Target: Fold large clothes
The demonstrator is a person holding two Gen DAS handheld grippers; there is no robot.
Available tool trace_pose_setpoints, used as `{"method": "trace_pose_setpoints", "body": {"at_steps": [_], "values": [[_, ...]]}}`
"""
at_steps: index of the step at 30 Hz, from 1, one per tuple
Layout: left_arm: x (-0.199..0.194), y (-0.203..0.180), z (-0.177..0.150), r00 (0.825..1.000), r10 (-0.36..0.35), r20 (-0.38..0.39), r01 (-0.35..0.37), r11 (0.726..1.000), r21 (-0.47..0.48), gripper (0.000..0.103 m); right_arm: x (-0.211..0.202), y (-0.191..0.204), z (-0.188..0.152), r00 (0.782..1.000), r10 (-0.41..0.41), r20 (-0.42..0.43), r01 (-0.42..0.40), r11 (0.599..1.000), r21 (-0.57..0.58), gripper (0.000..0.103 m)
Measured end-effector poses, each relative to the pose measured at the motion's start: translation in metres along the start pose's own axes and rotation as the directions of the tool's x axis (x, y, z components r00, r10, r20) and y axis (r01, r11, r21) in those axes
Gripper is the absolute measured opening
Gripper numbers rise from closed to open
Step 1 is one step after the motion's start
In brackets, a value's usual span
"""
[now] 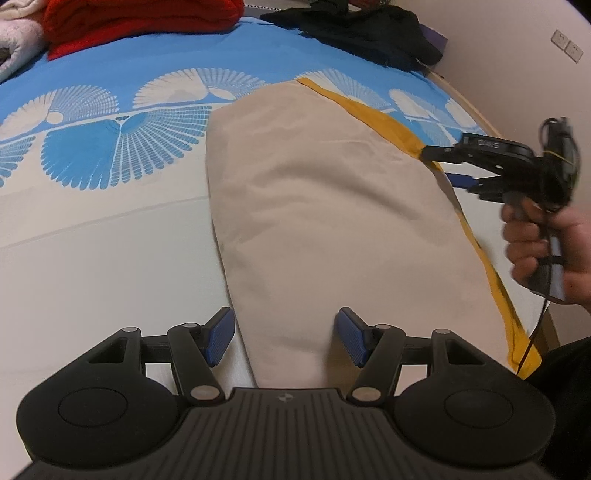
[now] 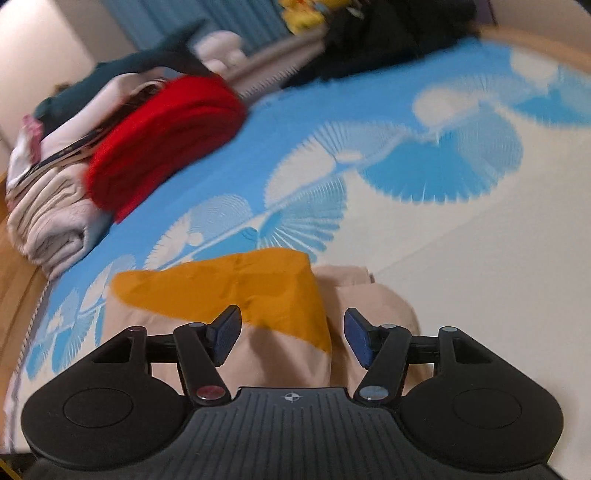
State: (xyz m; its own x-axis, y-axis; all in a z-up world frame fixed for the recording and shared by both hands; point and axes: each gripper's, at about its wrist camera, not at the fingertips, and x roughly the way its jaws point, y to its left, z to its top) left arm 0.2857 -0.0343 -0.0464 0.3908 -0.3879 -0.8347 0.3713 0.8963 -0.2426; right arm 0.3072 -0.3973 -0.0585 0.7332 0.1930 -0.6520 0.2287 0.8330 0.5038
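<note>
A folded beige garment with a mustard-yellow edge lies lengthwise on the blue and white bedsheet. My left gripper stands open over the garment's near end, its blue pads on either side of the cloth without pinching it. At the garment's right edge my right gripper is open, held by a hand, its tips by the yellow strip. In the blurred right wrist view the right gripper hovers open above a yellow flap and beige cloth, with nothing gripped.
A folded red garment and pale folded fabrics sit at the far left of the bed. A black clothes pile lies at the far right. A wall with sockets borders the bed's right side.
</note>
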Motion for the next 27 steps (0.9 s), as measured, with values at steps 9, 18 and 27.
{"method": "trace_pose_setpoints", "body": {"at_steps": [9, 18, 27], "values": [[0.003, -0.002, 0.011, 0.999, -0.043, 0.021, 0.043, 0.999, -0.009, 0.067, -0.004, 0.006, 0.023, 0.979, 0.112, 0.173, -0.119, 0.992, 0.035, 0.001], [0.018, -0.025, -0.012, 0.995, -0.052, -0.082, 0.062, 0.99, 0.125, 0.07, 0.042, -0.002, 0.009, 0.961, -0.272, 0.043, 0.274, 0.961, -0.043, 0.004], [-0.008, -0.029, -0.028, 0.976, -0.193, -0.103, 0.208, 0.965, 0.163, 0.067, -0.035, 0.016, 0.001, 0.973, -0.171, 0.157, 0.188, 0.977, -0.101, 0.021]]}}
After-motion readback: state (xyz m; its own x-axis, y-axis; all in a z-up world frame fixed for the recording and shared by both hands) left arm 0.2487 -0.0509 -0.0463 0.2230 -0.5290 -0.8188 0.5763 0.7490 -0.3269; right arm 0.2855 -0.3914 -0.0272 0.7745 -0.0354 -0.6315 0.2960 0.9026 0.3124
